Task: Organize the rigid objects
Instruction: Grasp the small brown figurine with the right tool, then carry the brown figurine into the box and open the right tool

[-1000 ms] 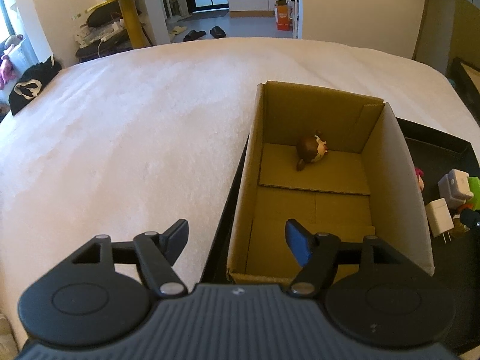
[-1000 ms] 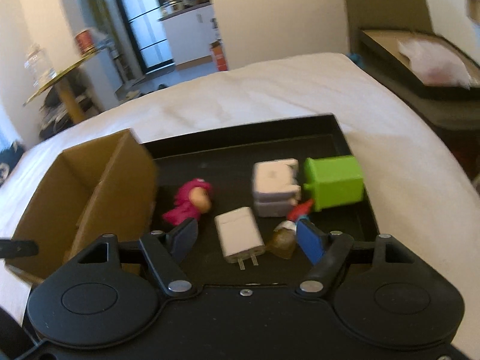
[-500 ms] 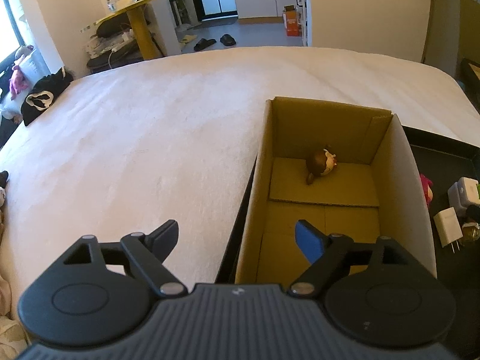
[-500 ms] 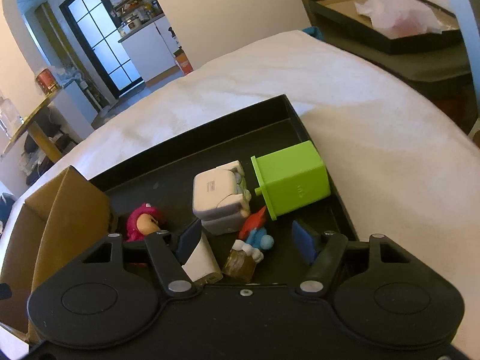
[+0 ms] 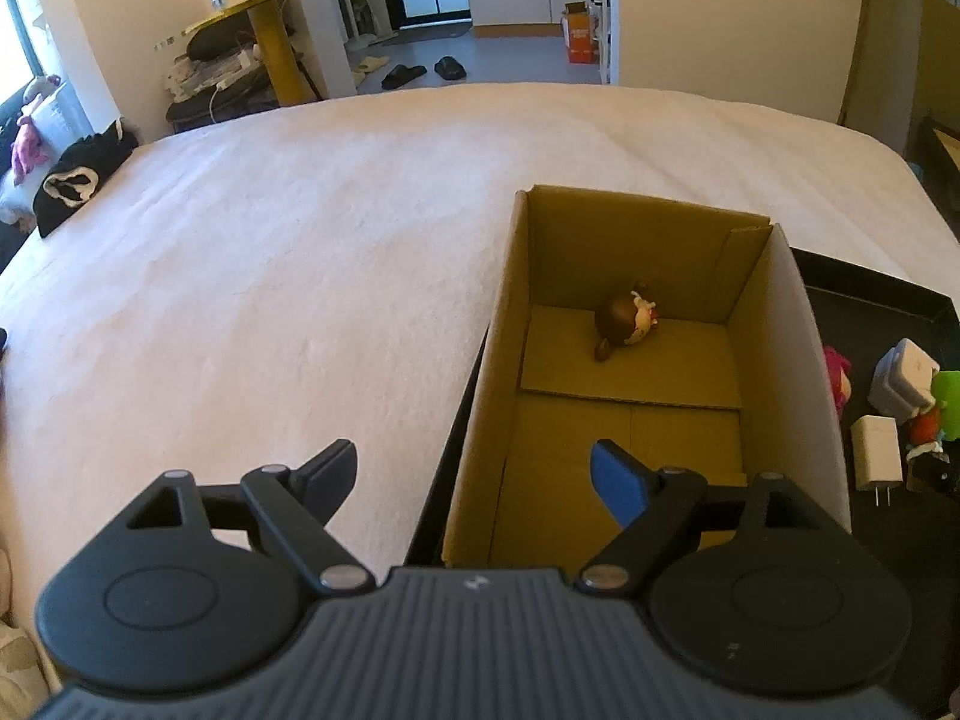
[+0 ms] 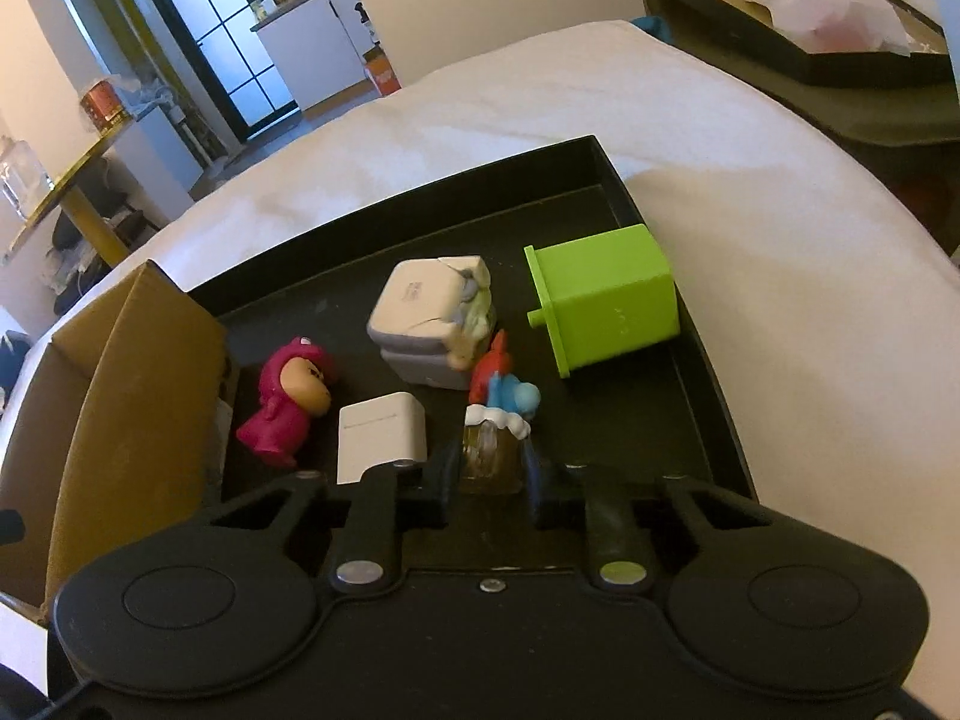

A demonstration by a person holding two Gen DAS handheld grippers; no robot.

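My right gripper [image 6: 489, 471] is shut on a small toy with an amber base and a red and blue figure on top [image 6: 495, 420], low over the black tray [image 6: 420, 198]. Also in the tray lie a pink figurine [image 6: 288, 402], a white charger [image 6: 381, 435], a grey-white cube adapter [image 6: 429, 315] and a green block [image 6: 606, 297]. A cardboard box [image 5: 798, 372] stands at the tray's left with a brown-haired figurine [image 5: 627, 324] in its far end. My left gripper [image 5: 474, 474] is open and empty, above the box's near left wall.
The tray and box rest on a white bedcover [image 5: 270, 276]. A second black tray with paper [image 6: 828, 30] stands beyond the bed at the right. A yellow table [image 5: 270, 18], slippers and clutter are on the floor far behind.
My right gripper moved forward and down and closed on the amber-based toy. My left gripper pulled back a little and stayed open.
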